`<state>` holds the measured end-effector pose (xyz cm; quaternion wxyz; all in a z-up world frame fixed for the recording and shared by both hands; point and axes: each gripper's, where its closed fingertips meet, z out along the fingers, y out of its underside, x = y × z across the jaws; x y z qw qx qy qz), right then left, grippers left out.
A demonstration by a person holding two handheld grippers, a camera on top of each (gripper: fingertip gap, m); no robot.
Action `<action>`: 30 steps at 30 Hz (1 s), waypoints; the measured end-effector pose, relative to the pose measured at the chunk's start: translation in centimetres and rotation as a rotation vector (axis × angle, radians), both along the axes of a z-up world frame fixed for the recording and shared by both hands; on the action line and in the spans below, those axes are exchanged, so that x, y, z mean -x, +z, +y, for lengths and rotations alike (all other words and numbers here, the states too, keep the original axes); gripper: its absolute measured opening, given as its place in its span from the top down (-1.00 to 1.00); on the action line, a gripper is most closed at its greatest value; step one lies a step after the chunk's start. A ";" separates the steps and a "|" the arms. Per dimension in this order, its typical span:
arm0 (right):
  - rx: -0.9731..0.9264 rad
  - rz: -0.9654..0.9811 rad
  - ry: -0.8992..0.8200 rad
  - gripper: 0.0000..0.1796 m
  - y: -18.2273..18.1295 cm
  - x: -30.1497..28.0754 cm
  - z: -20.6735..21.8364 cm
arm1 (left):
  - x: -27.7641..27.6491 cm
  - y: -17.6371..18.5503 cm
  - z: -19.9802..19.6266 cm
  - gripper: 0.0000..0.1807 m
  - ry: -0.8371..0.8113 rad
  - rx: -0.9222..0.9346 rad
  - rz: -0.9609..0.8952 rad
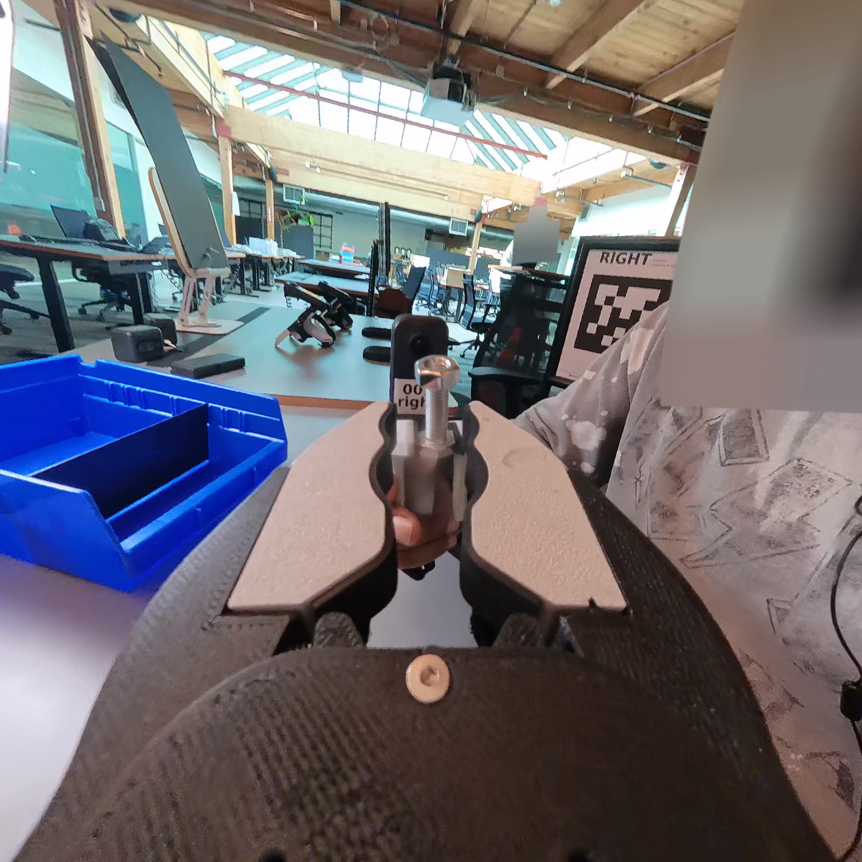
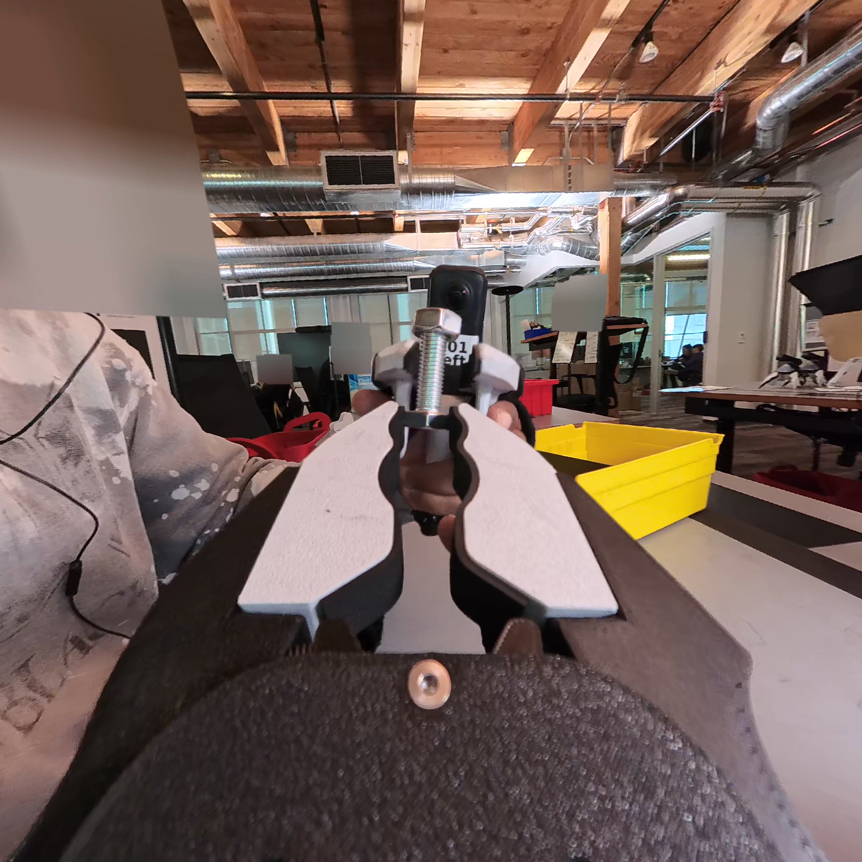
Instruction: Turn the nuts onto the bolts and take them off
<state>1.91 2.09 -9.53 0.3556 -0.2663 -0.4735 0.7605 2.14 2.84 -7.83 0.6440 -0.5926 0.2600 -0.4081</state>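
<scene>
A silver bolt (image 1: 436, 401) stands upright, hex head on top, with a nut (image 1: 436, 455) threaded near its lower end. In the right wrist view, my right gripper (image 2: 429, 415) is shut on the nut (image 2: 427, 418), and the bolt (image 2: 430, 368) rises above its fingertips. My left gripper (image 1: 429, 413) faces it head-on. Its jaws are open and flank the right gripper's fingertips (image 1: 406, 441) without touching the bolt. In the right wrist view the left gripper's fingers (image 2: 394, 368) stand apart on either side of the bolt shaft. A hand shows behind each gripper.
A blue divided bin (image 1: 140, 471) sits on the table at the left. A yellow bin (image 2: 653, 471) sits at the right, and red bins (image 2: 538, 396) lie farther back. The person's patterned sleeve (image 1: 699, 466) is close by. A framed marker board (image 1: 620, 303) stands behind it. The grippers are tip to tip, or close to it.
</scene>
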 end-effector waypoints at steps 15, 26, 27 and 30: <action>-0.174 -0.124 -0.177 0.80 -2.2 1.9 0.7 | -0.3 -2.6 1.3 0.89 0.095 0.036 0.194; -0.300 -0.244 -0.205 0.76 -4.0 2.7 0.8 | 0.3 -4.1 1.3 0.89 0.066 0.042 0.223; -0.310 -0.247 -0.203 0.77 -4.1 2.7 0.7 | 0.3 -4.1 1.3 0.89 0.063 0.042 0.222; -0.331 -0.253 -0.205 0.80 -4.4 2.7 0.6 | 0.3 -4.3 1.2 0.89 0.057 0.044 0.225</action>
